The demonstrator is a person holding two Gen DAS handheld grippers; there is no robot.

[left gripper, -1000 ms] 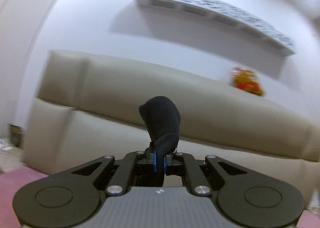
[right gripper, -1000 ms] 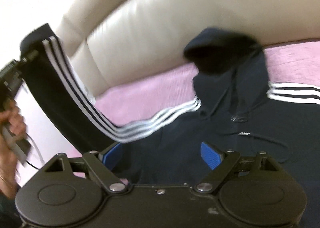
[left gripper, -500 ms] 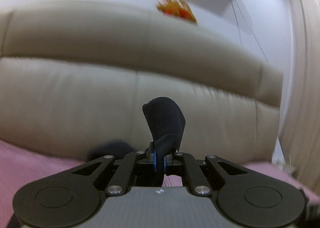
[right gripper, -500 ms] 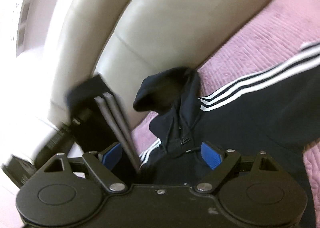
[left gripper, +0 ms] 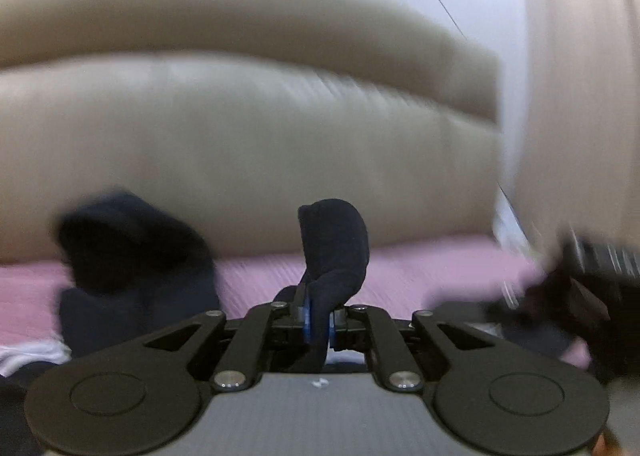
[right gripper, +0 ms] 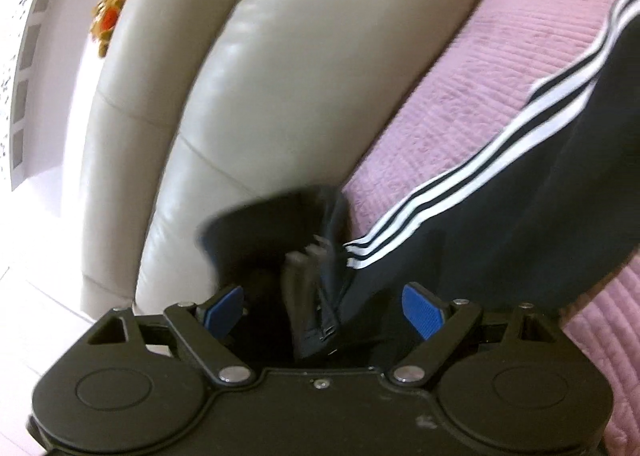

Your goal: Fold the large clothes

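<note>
A dark navy hooded jacket [right gripper: 500, 240] with white sleeve stripes [right gripper: 460, 196] lies on the pink bedspread [right gripper: 500, 68]. My left gripper [left gripper: 319, 320] holds a dark cuff of the jacket [left gripper: 336, 248] between its blue pads; the jaws are starting to open and the cloth still stands up from them. It hangs low over the bedspread [left gripper: 400, 276], with the hood [left gripper: 132, 256] to its left. My right gripper [right gripper: 324, 304] is open just over the zipper and collar [right gripper: 320, 296]. A blurred dark mass [right gripper: 272, 224] lies beyond its fingers.
A padded beige headboard [left gripper: 260, 128] rises right behind the bedspread. A small orange and brown soft toy [right gripper: 108, 16] sits on top of it, and a white wall shelf [right gripper: 24, 56] hangs beyond. A blurred black object [left gripper: 580, 296] shows at the right of the left wrist view.
The left wrist view swung down from the wall and headboard to the bedspread, cuff still in the jaws. The right wrist view rolled and closed in on the collar, jaws still wide.
</note>
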